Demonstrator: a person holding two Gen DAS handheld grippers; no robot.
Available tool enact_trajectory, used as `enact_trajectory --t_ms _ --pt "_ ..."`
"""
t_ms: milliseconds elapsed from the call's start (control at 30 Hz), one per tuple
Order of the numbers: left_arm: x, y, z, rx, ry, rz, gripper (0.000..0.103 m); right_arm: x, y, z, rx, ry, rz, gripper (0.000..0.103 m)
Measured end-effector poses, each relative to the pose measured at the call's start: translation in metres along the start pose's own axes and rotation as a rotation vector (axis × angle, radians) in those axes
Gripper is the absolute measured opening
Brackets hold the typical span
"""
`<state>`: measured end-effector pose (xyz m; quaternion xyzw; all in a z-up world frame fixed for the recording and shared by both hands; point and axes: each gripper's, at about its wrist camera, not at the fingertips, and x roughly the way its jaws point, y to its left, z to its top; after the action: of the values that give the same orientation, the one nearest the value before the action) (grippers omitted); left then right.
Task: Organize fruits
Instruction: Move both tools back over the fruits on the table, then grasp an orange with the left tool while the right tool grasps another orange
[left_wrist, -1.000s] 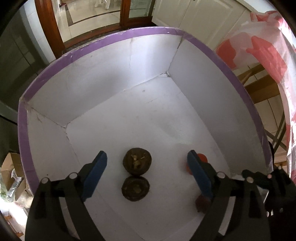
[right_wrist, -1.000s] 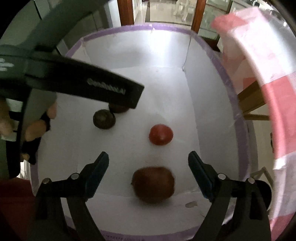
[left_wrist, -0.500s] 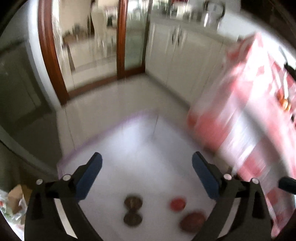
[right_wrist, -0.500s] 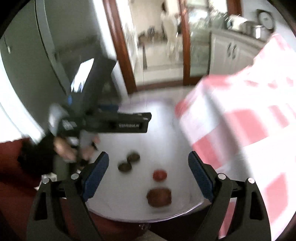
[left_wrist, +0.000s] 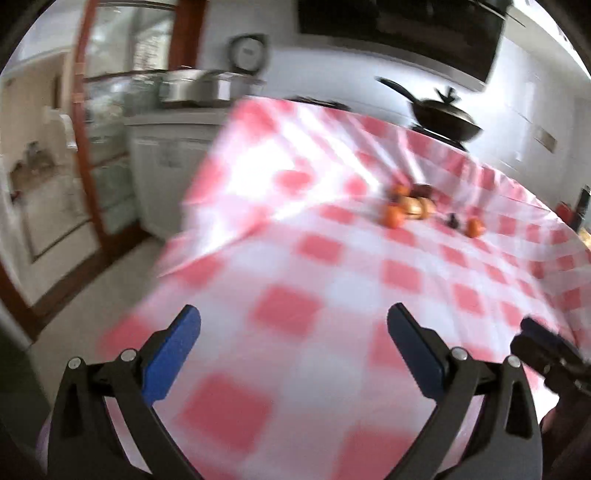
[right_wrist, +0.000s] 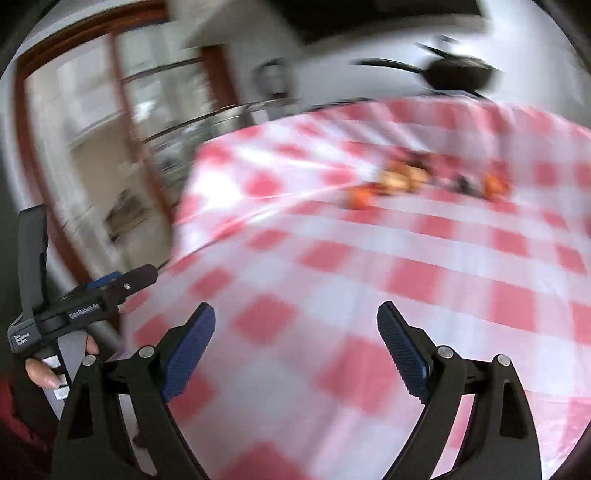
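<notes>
Looking along the left gripper (left_wrist: 293, 325), its blue fingers are spread wide with nothing between them, above a red-checked tablecloth (left_wrist: 332, 280); blurred fruits (left_wrist: 410, 208) lie clustered right of centre in the upper frame. From the right wrist, the right gripper (right_wrist: 295, 323) gapes equally empty, the fruits (right_wrist: 402, 179) smeared at upper right, the left gripper (right_wrist: 122, 282) at left edge.

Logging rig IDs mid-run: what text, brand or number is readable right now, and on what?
"GenRobot.AI", the last letters blurred: white print on the side of the left gripper, seen from the right wrist view.
Small white label on the rear of that gripper: too small and blurred to read.
Round dial on the far wall: markings blurred.
Nothing else legible.
</notes>
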<state>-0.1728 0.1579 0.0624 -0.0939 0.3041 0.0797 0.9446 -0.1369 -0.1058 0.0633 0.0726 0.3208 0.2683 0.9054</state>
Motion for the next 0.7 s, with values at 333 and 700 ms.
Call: enact_trajectory --t_ms 333,700 --pt "0.152 -0.087 0.060 0.006 0.141 -0.106 0.101 0.024 -0.113 0.016 0.270 0.018 -0.127 0.087" --pt "0.254 -0.128 0.110 0.071 0.231 -0.094 0.101 0.019 -0.118 0.014 0.319 0.020 -0.113 0.087"
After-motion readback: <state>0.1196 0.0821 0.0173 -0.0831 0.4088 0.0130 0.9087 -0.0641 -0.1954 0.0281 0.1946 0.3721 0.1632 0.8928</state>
